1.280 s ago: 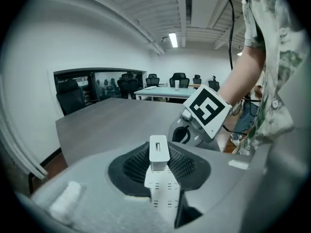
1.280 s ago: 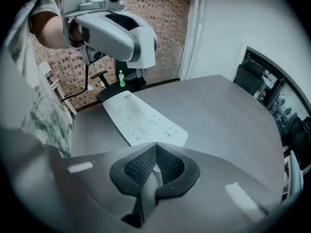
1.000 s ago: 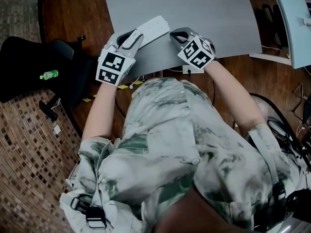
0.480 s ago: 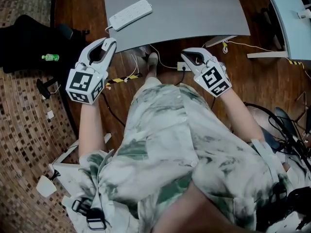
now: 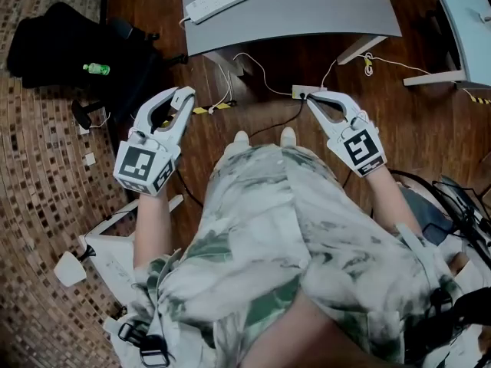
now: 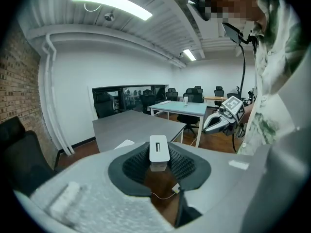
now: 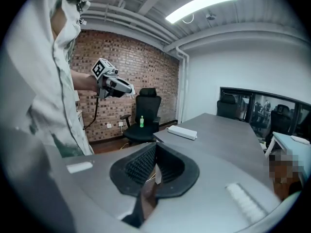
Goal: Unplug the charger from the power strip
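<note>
The white power strip [image 5: 217, 1] lies on the grey table [image 5: 307, 14], near its left edge, with nothing plugged into it; it also shows in the right gripper view [image 7: 182, 132]. My left gripper [image 5: 178, 96] hangs over the wooden floor, well back from the table, shut on a small white charger block [image 6: 159, 148] that stands upright between its black pads. My right gripper [image 5: 314, 100] is also off the table, above the floor on the right. Its jaws meet at the tips with nothing between them [image 7: 155, 152].
A black office chair [image 5: 69, 37] with a green bottle [image 5: 96, 69] on it stands at the left. White cables and a floor socket box [image 5: 307, 92] lie under the table's front edge. A light blue table [image 5: 460, 21] is at the right.
Both grippers have drawn back from the table towards the person and apart, the left one with the charger in it. The power strip stays on the table.
</note>
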Demonstrator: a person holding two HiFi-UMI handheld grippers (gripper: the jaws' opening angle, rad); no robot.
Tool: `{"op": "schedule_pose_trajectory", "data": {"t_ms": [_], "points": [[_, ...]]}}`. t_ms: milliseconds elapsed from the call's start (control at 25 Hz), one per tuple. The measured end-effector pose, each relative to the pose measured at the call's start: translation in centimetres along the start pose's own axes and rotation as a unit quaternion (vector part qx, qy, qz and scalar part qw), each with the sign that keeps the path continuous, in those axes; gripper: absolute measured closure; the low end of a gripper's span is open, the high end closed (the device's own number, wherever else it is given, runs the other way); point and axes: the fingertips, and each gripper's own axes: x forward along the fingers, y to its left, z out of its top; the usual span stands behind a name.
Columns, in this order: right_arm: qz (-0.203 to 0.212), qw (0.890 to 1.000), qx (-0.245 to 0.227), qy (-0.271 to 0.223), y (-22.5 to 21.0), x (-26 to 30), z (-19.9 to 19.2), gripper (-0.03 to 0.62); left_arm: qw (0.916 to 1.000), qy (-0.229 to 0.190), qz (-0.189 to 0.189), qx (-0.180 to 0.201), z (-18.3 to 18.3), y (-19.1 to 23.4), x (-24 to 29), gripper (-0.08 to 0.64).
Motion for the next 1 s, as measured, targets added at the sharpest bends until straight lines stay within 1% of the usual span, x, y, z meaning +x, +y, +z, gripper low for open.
{"op": "schedule_pose_trajectory", "data": {"t_ms": [120, 280, 360, 440, 520, 680, 760, 800, 840, 920, 1000], "points": [[-0.006, 1.0, 0.004, -0.005, 1.8, -1.0, 0.4, 0.588, 0.9999, -0.006, -0.015, 0.002, 0.0, -1.9, -0.9, 0.457], [-0.01, 1.0, -0.009, -0.008, 4.6, -1.3, 1.5, 0.588, 0.9987, -0.028, -0.042, 0.011, 0.1, -4.0, -2.8, 0.457], [-0.013, 1.0, -0.015, -0.011, 6.5, -1.1, 2.2, 0.588, 0.998, -0.033, -0.054, 0.009, -0.7, -5.0, -4.5, 0.457], [-0.018, 1.0, -0.008, -0.019, 8.7, -1.0, 3.1, 0.588, 0.9972, -0.036, -0.065, 0.011, -1.8, -6.0, -6.3, 0.457], [-0.026, 0.999, -0.001, -0.027, 11.1, -0.9, 4.1, 0.588, 0.9958, -0.045, -0.079, 0.014, -3.0, -7.1, -8.2, 0.457], [-0.047, 0.998, -0.026, -0.021, 17.1, -0.3, 5.3, 0.588, 0.9902, -0.077, -0.115, 0.016, -5.9, -8.8, -12.3, 0.457], [-0.051, 0.999, -0.003, -0.019, 21.2, 0.4, 5.5, 0.588, 0.9869, -0.083, -0.138, -0.001, -7.4, -8.9, -15.2, 0.457], [-0.05, 0.999, 0.011, -0.019, 23.1, 0.6, 5.8, 0.588, 0.9861, -0.084, -0.143, -0.011, -7.9, -8.8, -16.6, 0.457], [-0.051, 0.998, 0.019, -0.015, 24.7, 0.6, 6.3, 0.588, 0.9855, -0.084, -0.147, -0.011, -8.4, -8.6, -17.7, 0.457], [-0.061, 0.998, 0.013, 0.0, 27.3, 0.2, 6.7, 0.588, 0.9821, -0.088, -0.166, 0.002, -9.3, -9.0, -19.0, 0.457], [-0.063, 0.998, -0.002, 0.009, 29.8, 0.1, 6.6, 0.588, 0.977, -0.097, -0.19, 0.005, -9.8, -9.9, -20.2, 0.457]]}}
